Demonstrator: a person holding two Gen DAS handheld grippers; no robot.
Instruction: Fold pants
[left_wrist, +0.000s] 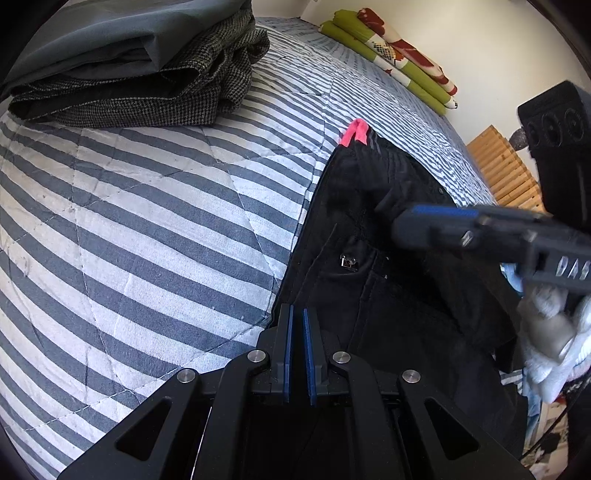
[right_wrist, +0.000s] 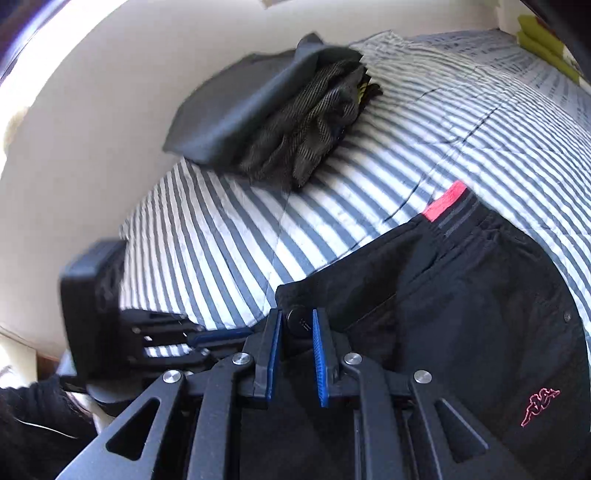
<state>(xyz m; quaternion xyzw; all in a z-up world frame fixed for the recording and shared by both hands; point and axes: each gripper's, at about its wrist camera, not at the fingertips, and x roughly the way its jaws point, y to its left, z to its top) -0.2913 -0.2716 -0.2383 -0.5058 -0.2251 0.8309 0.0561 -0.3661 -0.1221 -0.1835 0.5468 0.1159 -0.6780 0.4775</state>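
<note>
Pants (right_wrist: 461, 302), black with a pink tab (left_wrist: 354, 133) at the waistband and a small pink logo (right_wrist: 540, 404), lie on the striped bed cover (left_wrist: 147, 221) at its near right side, partly doubled over. The left tool (left_wrist: 297, 347) has its blue pads almost together at the near left edge of the cloth; I cannot tell whether a thin layer is pinched between them. The right tool (right_wrist: 295, 332) has its pads a little apart with a dark round fastener (right_wrist: 299, 322) and a bunch of black cloth sitting between them, and they appear to press on that cloth. Both tools point steeply down at the bed, the left one over the pants' edge, the right one reaching in from the right across the cloth. The step in hand looks like taking hold of an edge to carry it over for a fold. To do it well, I judge both grips should catch the same layers, lift level so the edge stays straight, and lay the cloth flat without dragging the cover. A pile of folded clothes (left_wrist: 140, 62) sits well apart at the far left, and a folded green blanket (left_wrist: 391, 55) lies by the far wall.
</note>
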